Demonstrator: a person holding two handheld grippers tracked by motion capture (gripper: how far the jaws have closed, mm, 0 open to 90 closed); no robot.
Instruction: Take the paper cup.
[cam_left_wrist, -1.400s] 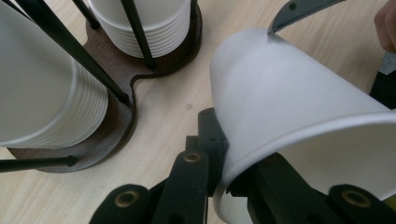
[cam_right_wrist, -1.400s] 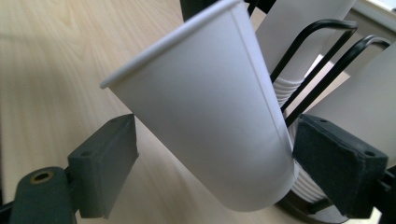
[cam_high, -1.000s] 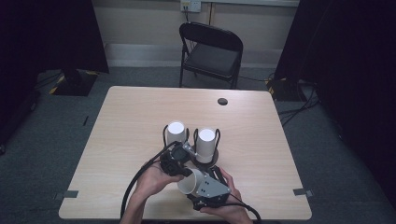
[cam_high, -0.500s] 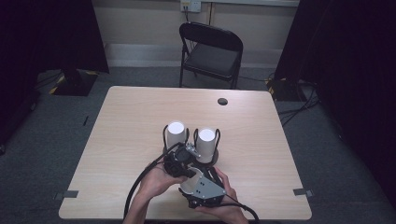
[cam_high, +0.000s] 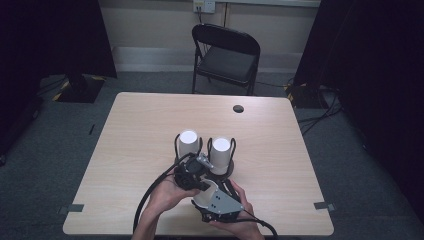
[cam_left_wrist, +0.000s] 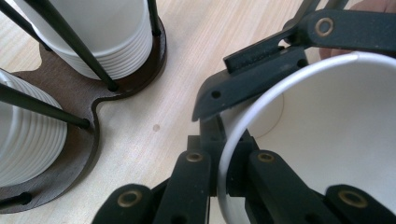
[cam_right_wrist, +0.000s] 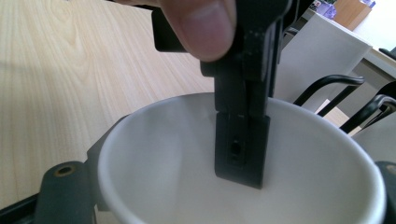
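A single white paper cup (cam_high: 204, 196) hangs between both grippers near the table's front edge. My right gripper (cam_right_wrist: 229, 186) is shut around the cup's (cam_right_wrist: 163, 154) body, a jaw on each side. My left gripper (cam_left_wrist: 227, 161) is shut on the cup's (cam_left_wrist: 336, 140) rim, one jaw inside and one outside. From the high view, the left gripper (cam_high: 187, 175) lies just behind the right gripper (cam_high: 217, 206). Two stacks of white cups (cam_high: 189, 142) (cam_high: 220, 150) stand upside down in a dark wooden holder (cam_left_wrist: 70, 93) with black rods, right behind the grippers.
The light wood table (cam_high: 140, 130) has a black cable hole (cam_high: 238, 108) near its far edge. A black folding chair (cam_high: 227, 52) stands beyond the table. Cables trail from the grippers over the front edge.
The left gripper has closed in over the cup held by the right gripper, so less of the cup's opening shows from above. The cup stacks have not moved.
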